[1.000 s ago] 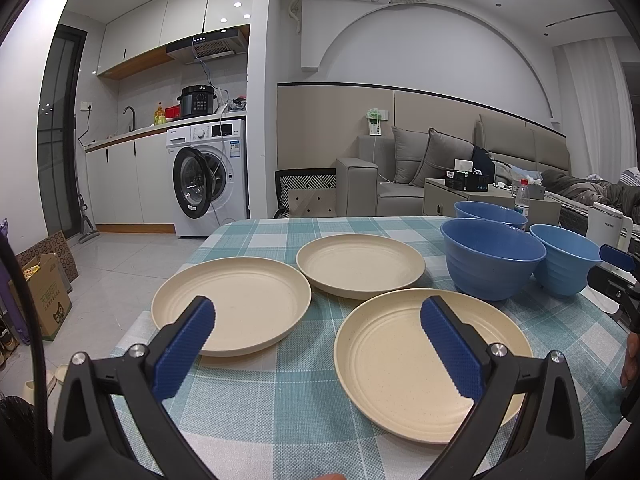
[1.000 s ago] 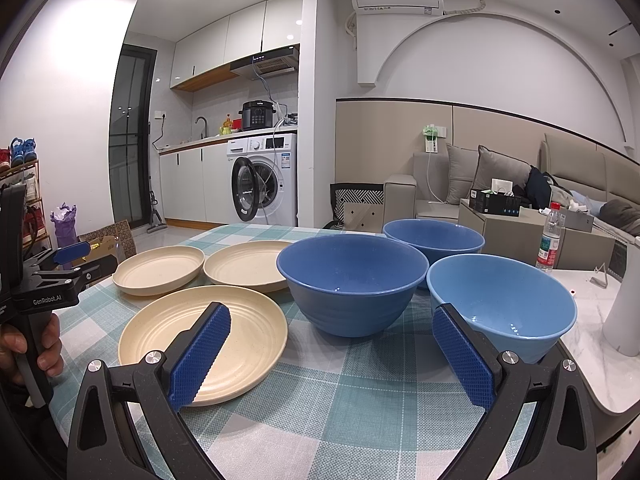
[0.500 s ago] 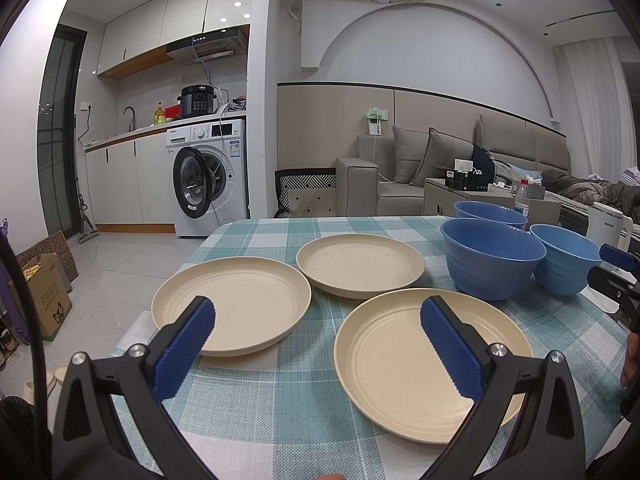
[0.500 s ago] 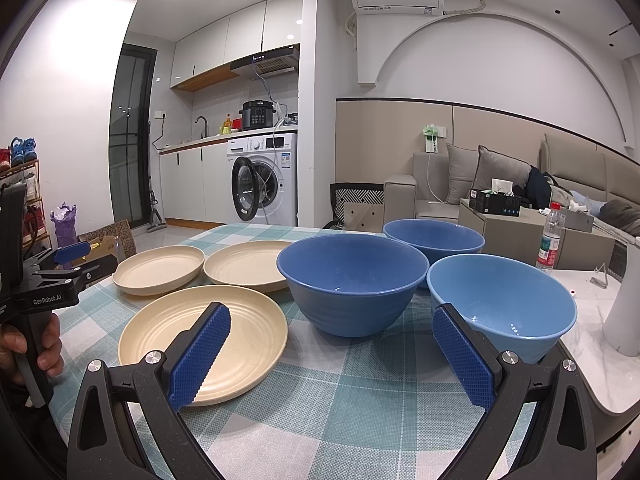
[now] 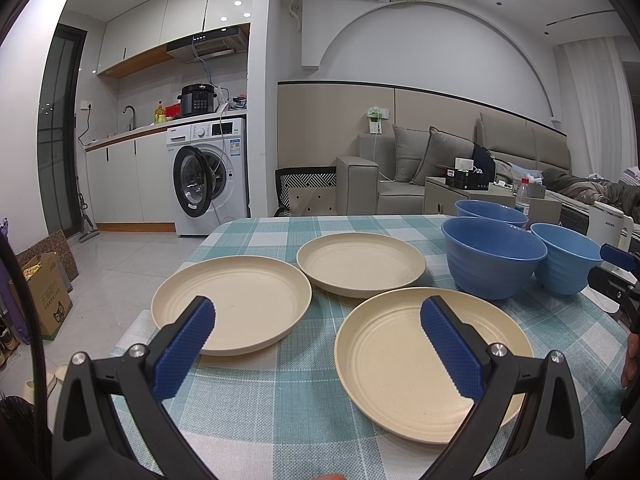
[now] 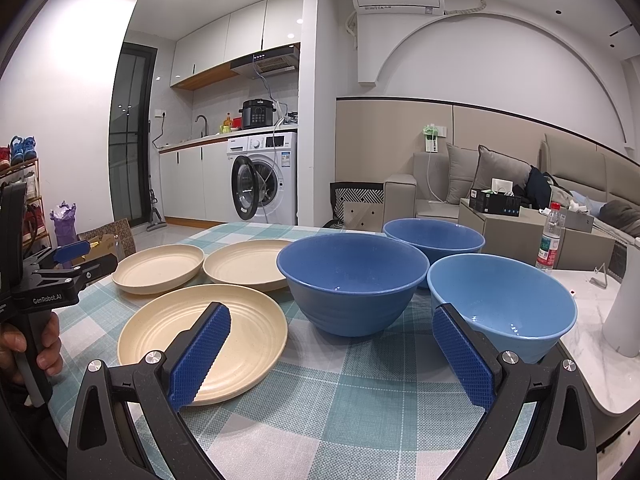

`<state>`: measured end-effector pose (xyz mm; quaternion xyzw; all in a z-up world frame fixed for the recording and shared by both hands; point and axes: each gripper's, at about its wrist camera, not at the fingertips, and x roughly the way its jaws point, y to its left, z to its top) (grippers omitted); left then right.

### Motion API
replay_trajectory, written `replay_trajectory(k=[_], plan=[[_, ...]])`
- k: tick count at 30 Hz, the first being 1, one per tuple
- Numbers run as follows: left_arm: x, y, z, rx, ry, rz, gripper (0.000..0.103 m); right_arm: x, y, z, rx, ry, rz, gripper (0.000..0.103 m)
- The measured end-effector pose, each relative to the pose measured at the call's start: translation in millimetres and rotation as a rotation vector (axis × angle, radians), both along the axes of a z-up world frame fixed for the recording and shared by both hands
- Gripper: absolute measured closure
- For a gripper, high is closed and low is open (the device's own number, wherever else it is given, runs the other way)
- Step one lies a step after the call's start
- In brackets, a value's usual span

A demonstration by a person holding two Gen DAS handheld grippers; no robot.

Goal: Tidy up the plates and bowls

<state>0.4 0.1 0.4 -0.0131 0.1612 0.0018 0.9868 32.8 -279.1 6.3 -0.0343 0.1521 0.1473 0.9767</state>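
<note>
On my left feed, the left gripper (image 5: 318, 346) hangs low over the near edge of the table (image 5: 280, 408), its blue pads (image 5: 185, 347) spread wide apart with nothing between them. Under the left pad sits the first cream plate (image 5: 240, 302), flat on the checked tablecloth near the table's left edge. Behind it and a little to the right lies the second cream plate (image 5: 362, 262), its rim close to the first but not overlapping. Nearer me, under the right pad, is the third cream plate (image 5: 384, 360), the closest of the three. Right of the plates stand three blue bowls, all upright: the dark blue bowl (image 5: 492, 256) in front, another dark blue bowl (image 5: 490, 212) behind it, and the lighter blue bowl (image 5: 568, 260) just beside the front one; I cannot tell whether they touch.

On my right feed, the right gripper (image 6: 332, 354) also stands wide open and empty, hovering above the cloth. Its left pad overlaps the near plate (image 6: 240, 324); its right pad sits in front of the light bowl (image 6: 504, 304). The large dark bowl (image 6: 352, 280) stands between the pads, farther back. At the far left, a hand (image 6: 28, 344) grips the other tool's handle.
</note>
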Motion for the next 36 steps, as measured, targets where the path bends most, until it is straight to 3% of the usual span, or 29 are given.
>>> replay_trajectory(k=[15, 36], plan=[[5, -3, -2, -0.005, 0.055, -0.018, 0.0, 8, 8, 0, -0.021, 0.047, 0.005, 0.0], [9, -5, 53, -0.008, 0.117, -0.047, 0.0, 14, 40, 74, -0.078, 0.094, 0.074, 0.0]])
